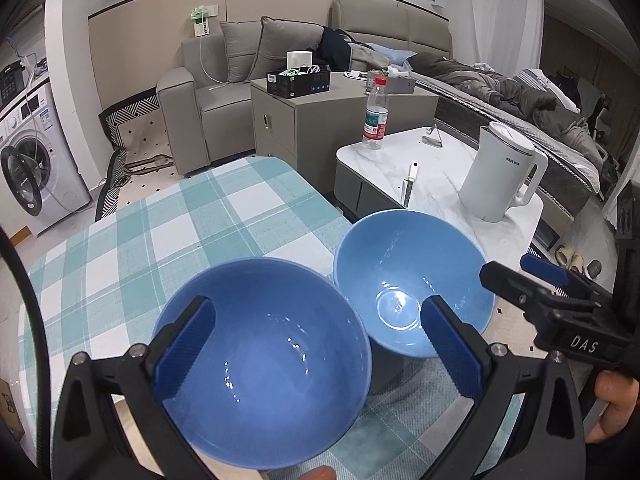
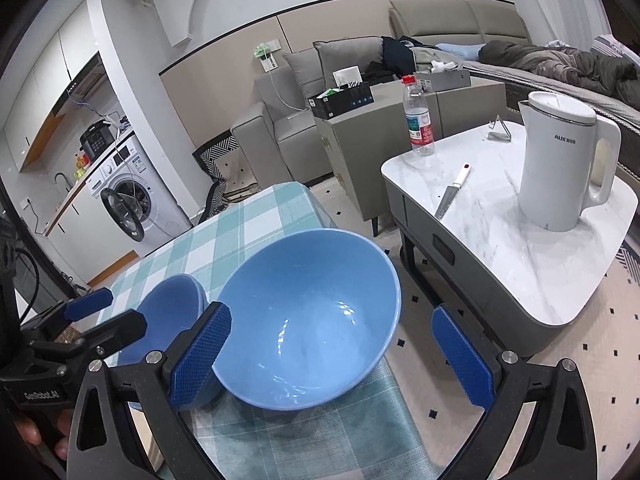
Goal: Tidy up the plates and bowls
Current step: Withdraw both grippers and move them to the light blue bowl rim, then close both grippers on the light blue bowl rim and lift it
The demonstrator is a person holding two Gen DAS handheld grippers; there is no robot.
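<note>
Here the step in hand looks like nesting the two blue bowls, and doing it well means pinching one rim squarely, lifting clear of the neighbour's rim, and lowering it centred so the stack sits flat, away from the surface's edge.

The left bowl (image 1: pixel 264 364) stands upright on the checked surface (image 1: pixel 140 248), near its right end. The left hand-held gripper (image 1: pixel 316 352) is spread wide; its left pad (image 1: pixel 186 350) shows against the bowl's inside and its right pad (image 1: pixel 450 350) lies outside the right rim, so it straddles the bowl. I cannot tell whether either pad touches it.

The right bowl (image 2: pixel 308 320) sits just beside the left one, rims close or touching, at the surface's right edge, and appears tilted rather than flat. The right hand-held gripper (image 2: pixel 332 356) is also spread wide, its left finger (image 2: pixel 200 356) outside the bowl's left wall and its right finger (image 2: pixel 460 356) well clear over the floor. It grips nothing.
</note>
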